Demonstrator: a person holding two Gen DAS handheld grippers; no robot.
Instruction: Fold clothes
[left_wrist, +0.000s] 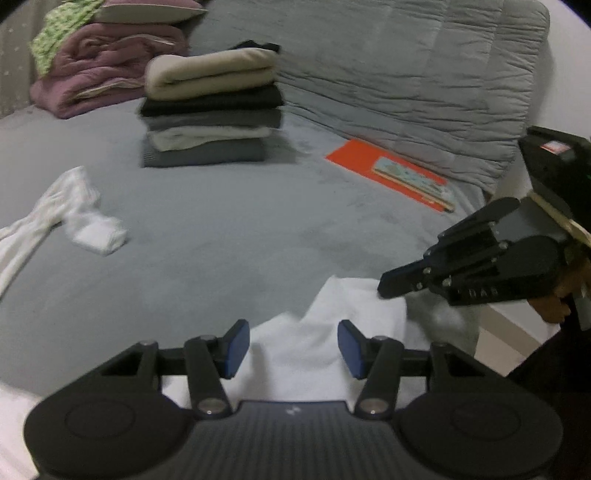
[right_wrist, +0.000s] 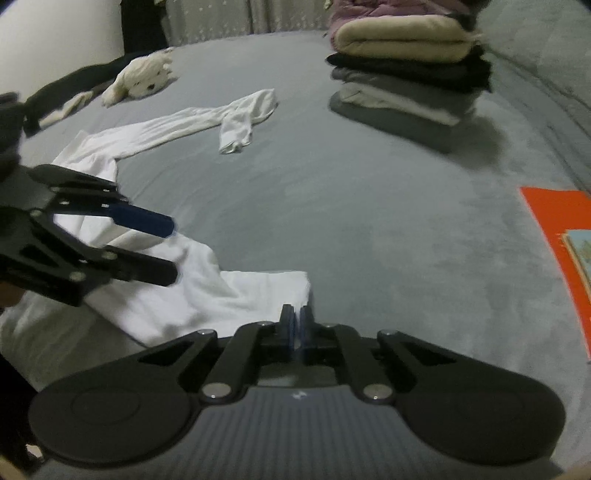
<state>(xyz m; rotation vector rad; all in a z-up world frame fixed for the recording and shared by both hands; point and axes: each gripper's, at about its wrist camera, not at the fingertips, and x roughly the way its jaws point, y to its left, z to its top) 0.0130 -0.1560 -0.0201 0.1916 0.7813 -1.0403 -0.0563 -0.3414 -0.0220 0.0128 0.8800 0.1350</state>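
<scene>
A grey bed (right_wrist: 369, 221) lies mostly bare. The white shirt (right_wrist: 229, 295) sprawls at its near edge; right tongs (right_wrist: 297, 321) pinch its corner, left tongs (left_wrist: 293, 347) gape above it. A folded stack (left_wrist: 210, 110) sits far back.

A big bed in a room with soft, dim light

The bed (left_wrist: 229, 236) has a gray fuzzy cover. A gray quilt (left_wrist: 406, 74) lies bunched along its far side, by a white wall (left_wrist: 569, 55). A pale curtain (right_wrist: 229, 18) with small dots hangs behind the bed.
</scene>
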